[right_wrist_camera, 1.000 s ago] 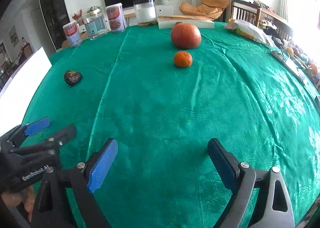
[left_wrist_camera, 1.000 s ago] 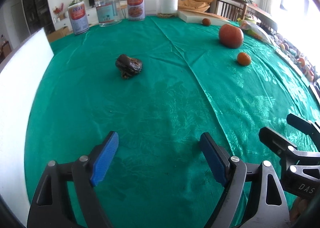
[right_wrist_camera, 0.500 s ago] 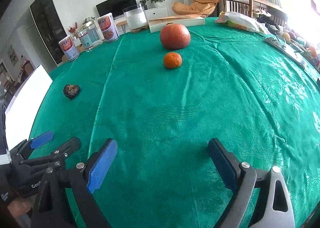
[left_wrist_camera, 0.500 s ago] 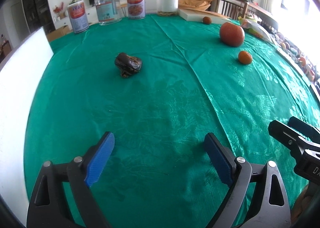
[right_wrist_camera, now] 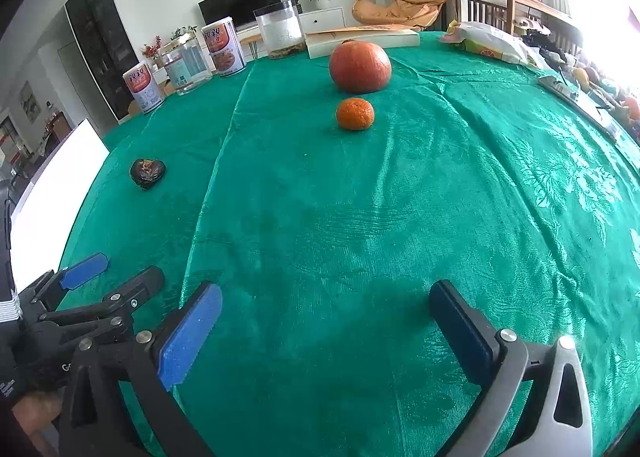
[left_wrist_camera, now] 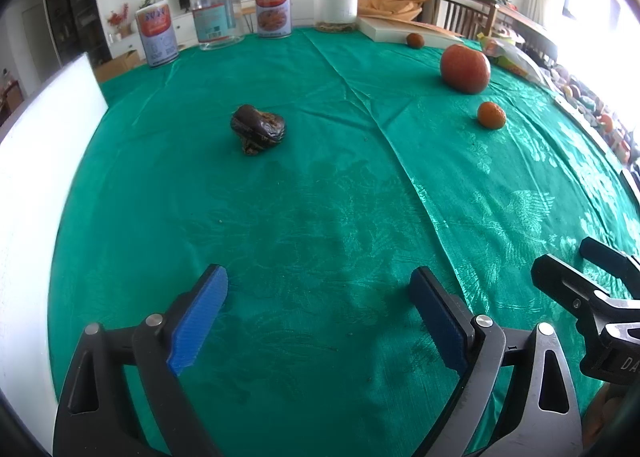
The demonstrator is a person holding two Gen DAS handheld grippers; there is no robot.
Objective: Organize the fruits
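Right wrist view: right gripper [right_wrist_camera: 324, 333] hangs empty, jaws opening, over the green tablecloth [right_wrist_camera: 440, 185]; the small orange [right_wrist_camera: 355, 113] and big red fruit [right_wrist_camera: 360, 67] lie well ahead.

Both wrist views look steeply down across the green tablecloth [left_wrist_camera: 320, 217] (left and right), sharing its fruit.

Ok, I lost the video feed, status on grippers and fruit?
Left gripper open, empty. Right gripper opening, empty. Small orange and big red fruit untouched on green cloth. Path clear.
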